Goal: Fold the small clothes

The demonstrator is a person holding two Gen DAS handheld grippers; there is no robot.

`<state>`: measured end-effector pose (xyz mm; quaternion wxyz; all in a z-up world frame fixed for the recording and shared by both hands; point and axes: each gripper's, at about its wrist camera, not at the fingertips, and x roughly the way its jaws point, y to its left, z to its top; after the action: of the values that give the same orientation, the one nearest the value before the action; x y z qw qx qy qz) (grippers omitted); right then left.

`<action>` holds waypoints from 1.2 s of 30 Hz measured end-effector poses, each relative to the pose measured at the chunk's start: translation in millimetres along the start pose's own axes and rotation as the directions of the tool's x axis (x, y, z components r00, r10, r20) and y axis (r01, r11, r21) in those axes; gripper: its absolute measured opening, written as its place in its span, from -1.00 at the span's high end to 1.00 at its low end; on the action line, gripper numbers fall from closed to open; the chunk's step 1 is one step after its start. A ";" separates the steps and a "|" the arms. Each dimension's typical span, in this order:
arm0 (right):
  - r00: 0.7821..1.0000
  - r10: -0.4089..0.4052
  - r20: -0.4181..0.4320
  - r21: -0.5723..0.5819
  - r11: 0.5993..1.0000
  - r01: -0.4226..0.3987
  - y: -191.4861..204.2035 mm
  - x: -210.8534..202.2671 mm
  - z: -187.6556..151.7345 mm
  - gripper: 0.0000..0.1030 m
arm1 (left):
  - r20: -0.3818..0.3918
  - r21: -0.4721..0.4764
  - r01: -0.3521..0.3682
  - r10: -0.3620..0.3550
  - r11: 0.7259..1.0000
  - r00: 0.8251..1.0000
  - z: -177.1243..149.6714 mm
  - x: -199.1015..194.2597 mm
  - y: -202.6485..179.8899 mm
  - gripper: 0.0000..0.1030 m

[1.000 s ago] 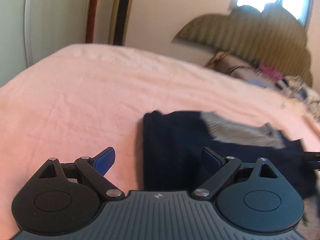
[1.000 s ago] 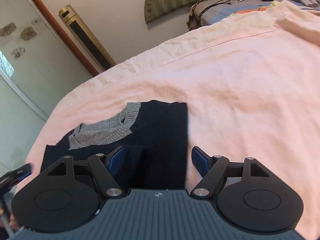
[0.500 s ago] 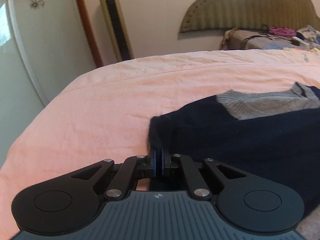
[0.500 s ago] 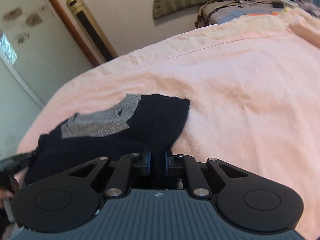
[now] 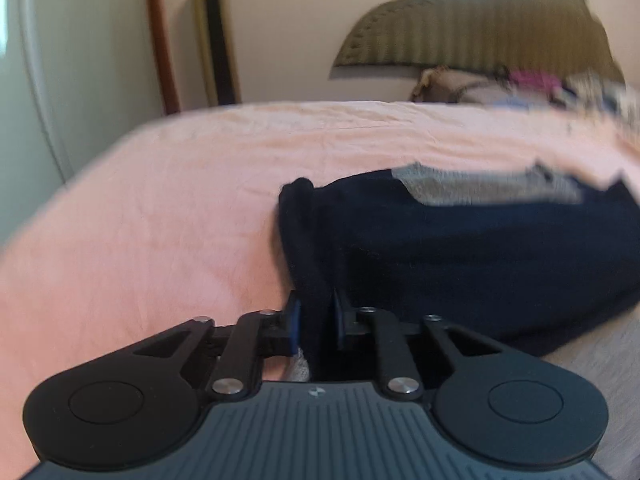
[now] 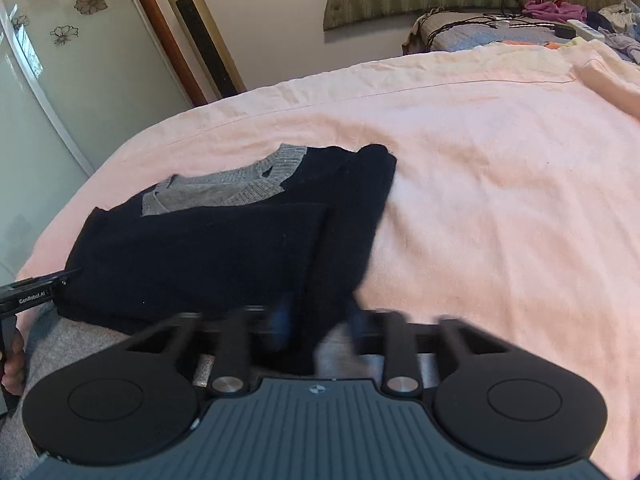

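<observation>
Covering the whole near scene, the pink bed [image 6: 500,184] carries the dark sweater [image 6: 208,252], its grey collar [image 6: 224,188] at the far side. Half a second ago both grippers had pinched its near hem; now the fabric bunches upward, so the fold has probably begun. The left gripper [image 5: 316,322] is clamped on the near left corner, cloth between its fingers. The right gripper [image 6: 316,320] is blurred but seems closed on the near right edge.
</observation>
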<state>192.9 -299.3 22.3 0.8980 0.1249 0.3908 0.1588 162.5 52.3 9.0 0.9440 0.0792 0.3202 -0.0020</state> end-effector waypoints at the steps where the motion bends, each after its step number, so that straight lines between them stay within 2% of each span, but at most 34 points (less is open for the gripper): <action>1: 1.000 0.005 -0.001 0.013 1.000 -0.005 -5.3 -0.6 -0.8 0.71 | 0.008 0.038 -0.024 0.024 0.999 1.000 -1.0 -0.6 -7.0 0.71; 3: 1.000 0.023 0.015 0.060 0.998 -0.024 -14.5 2.0 -5.6 0.72 | 0.013 0.083 -0.060 0.059 0.995 0.998 -0.2 -0.2 -15.9 0.71; 5: 0.999 0.037 0.033 0.125 0.991 -0.040 -17.4 0.7 -7.8 0.68 | 0.020 0.081 -0.079 0.077 0.994 0.997 -0.6 -4.9 -15.2 0.70; 6: 0.998 0.049 0.045 0.155 0.986 -0.055 -18.9 -2.7 -9.2 0.44 | 0.024 0.060 -0.090 0.088 0.994 0.996 -1.5 -11.8 -12.1 0.70; 7: 0.997 0.051 0.057 0.178 0.982 -0.060 -19.4 -9.5 -11.5 0.32 | 0.024 0.032 -0.076 0.075 0.997 0.997 -2.9 -21.0 -6.7 0.69; 9: 0.995 0.048 0.084 0.160 0.985 -0.061 -13.0 -30.6 -20.0 -0.23 | 0.005 -0.044 0.006 -0.006 0.999 1.000 -8.6 -42.4 8.1 0.58; 10: 0.995 0.044 0.092 0.123 0.991 -0.055 -7.7 -40.4 -25.6 -0.30 | -0.005 -0.082 0.047 -0.047 0.996 0.999 -12.9 -51.6 14.8 0.48; 11: 0.995 0.038 0.088 0.079 0.996 -0.045 -2.4 -48.2 -31.2 -0.32 | -0.013 -0.104 0.075 -0.076 0.992 0.997 -17.2 -58.2 19.8 0.43; 13: 0.998 0.005 0.056 -0.003 1.000 -0.005 8.4 -53.0 -41.9 -0.32 | -0.055 -0.114 0.064 -0.071 0.991 0.996 -24.3 -60.1 20.9 0.27; 15: 0.999 -0.045 0.007 -0.062 0.997 0.045 15.5 -43.4 -50.6 -0.23 | -0.097 -0.097 0.058 -0.067 0.994 0.993 -29.3 -53.6 18.7 0.24; 16: 0.997 -0.073 0.030 -0.102 0.992 0.075 19.6 -41.7 -53.8 -0.17 | -0.084 -0.093 0.052 -0.060 0.994 0.995 -30.1 -54.3 18.2 0.30; 17: 0.994 -0.105 0.032 -0.119 0.987 0.108 22.3 -39.6 -54.3 0.07 | -0.083 -0.094 0.044 -0.051 0.995 0.995 -30.1 -54.0 18.9 0.45; 18: 0.992 -0.126 0.026 -0.121 0.984 0.128 21.5 -39.2 -52.3 0.69 | -0.081 -0.105 0.017 -0.026 0.994 0.996 -30.2 -53.6 21.5 0.87; 19: 0.992 -0.122 0.014 -0.098 0.988 0.122 14.5 -39.7 -50.1 0.81 | -0.078 -0.105 -0.008 0.000 0.994 0.997 -32.0 -52.3 23.5 0.89; 21: 0.997 -0.080 0.009 -0.037 0.996 0.080 -1.5 -41.1 -49.0 0.87 | -0.039 -0.070 -0.046 0.044 0.996 0.998 -39.5 -50.8 24.0 0.89; 23: 0.997 -0.075 0.020 0.006 0.997 0.075 -5.8 -41.8 -51.6 0.87 | -0.026 -0.046 -0.053 0.052 0.998 0.998 -41.8 -53.5 20.7 0.89; 25: 0.996 -0.078 0.036 0.018 0.997 0.077 -2.3 -42.1 -55.1 0.82 | -0.027 -0.066 -0.060 0.059 0.996 0.998 -41.6 -61.5 22.7 0.85; 26: 0.997 -0.066 0.041 0.040 0.997 0.064 -1.7 -45.6 -57.2 0.64 | -0.031 -0.101 -0.053 0.050 0.994 0.998 -42.9 -68.7 27.7 0.85; 27: 0.998 -0.048 0.045 0.069 0.997 0.045 -1.4 -53.0 -61.1 0.34 | -0.044 -0.133 -0.027 0.021 0.991 0.999 -44.9 -76.4 32.2 0.80; 28: 0.998 -0.023 0.056 0.087 0.996 0.019 -0.8 -61.7 -65.6 0.13 | -0.063 -0.155 0.005 -0.015 0.988 0.998 -49.1 -85.0 36.1 0.76; 29: 0.997 -0.013 0.074 0.089 0.996 0.006 0.2 -71.5 -72.1 -0.21 | -0.079 -0.168 0.026 -0.040 0.985 0.996 -55.6 -94.5 38.9 0.74; 30: 0.996 -0.017 0.084 0.084 0.996 0.010 2.7 -81.9 -79.6 -0.30 | -0.095 -0.177 0.040 -0.058 0.983 0.994 -63.9 -103.8 40.6 0.70; 33: 0.999 -0.016 0.047 0.055 0.998 0.013 9.2 -97.1 -106.3 -0.25 | -0.081 -0.188 0.089 -0.106 0.978 0.991 -89.4 -125.6 40.1 0.68; 34: 0.998 -0.028 0.051 0.015 1.000 0.027 15.1 -99.0 -114.6 -0.25 | -0.065 -0.173 0.089 -0.101 0.981 0.993 -94.2 -128.7 37.2 0.68; 35: 0.997 -0.052 0.054 -0.041 0.998 0.054 23.1 -98.8 -121.0 -0.17 | -0.052 -0.161 0.079 -0.089 0.984 0.995 -96.2 -129.7 34.2 0.68; 36: 0.992 -0.104 0.069 -0.095 0.989 0.110 31.1 -97.6 -125.7 0.16 | -0.044 -0.161 0.072 -0.080 0.984 0.996 -97.0 -128.7 33.2 0.69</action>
<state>31.0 -295.5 14.3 0.9224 0.0645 0.3595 0.1253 3.3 93.7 15.9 0.9383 -0.0089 0.3457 -0.0103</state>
